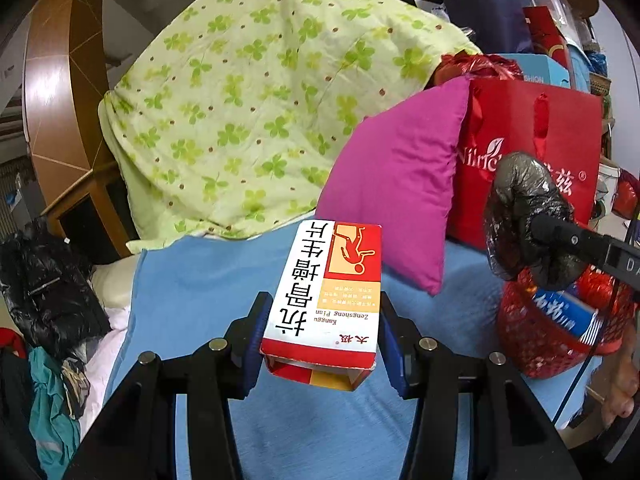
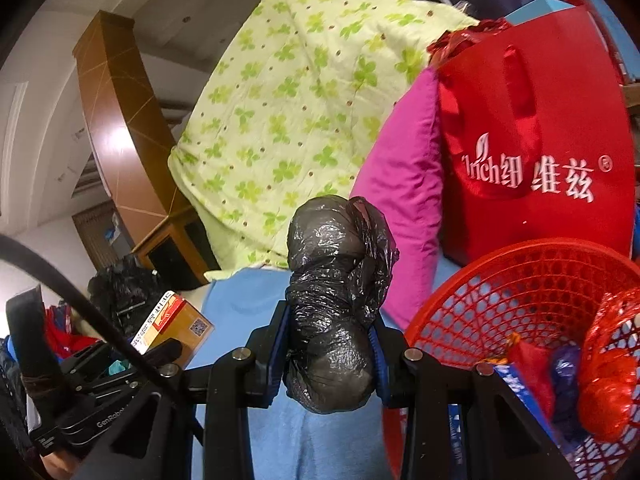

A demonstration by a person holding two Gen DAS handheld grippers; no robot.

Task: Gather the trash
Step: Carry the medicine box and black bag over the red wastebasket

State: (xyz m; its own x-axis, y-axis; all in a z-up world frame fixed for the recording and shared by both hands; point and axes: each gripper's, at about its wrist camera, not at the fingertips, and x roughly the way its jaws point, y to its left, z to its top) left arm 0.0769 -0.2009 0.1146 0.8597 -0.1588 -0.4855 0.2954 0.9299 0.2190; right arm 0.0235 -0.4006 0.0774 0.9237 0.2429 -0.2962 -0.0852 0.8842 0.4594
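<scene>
My left gripper (image 1: 322,320) is shut on a red and white medicine box (image 1: 328,292) with an open end flap, held above the blue sheet (image 1: 192,288). My right gripper (image 2: 330,328) is shut on a crumpled black plastic bag (image 2: 336,304). That bag (image 1: 524,216) and the right gripper (image 1: 560,236) also show at the right of the left wrist view. A red mesh basket (image 2: 532,276) with red, blue and purple scraps inside sits low on the right; the basket (image 1: 536,344) appears under the bag in the left wrist view. The medicine box (image 2: 172,320) and left gripper (image 2: 160,354) appear at lower left of the right wrist view.
A green clover-print quilt (image 1: 248,100) is heaped at the back of the bed. A magenta pillow (image 1: 400,184) leans on a red gift bag (image 1: 536,140). Dark clothes (image 1: 48,280) lie at the left edge. A curved wooden headboard (image 1: 52,80) stands behind. A person's hand (image 1: 620,384) shows at right.
</scene>
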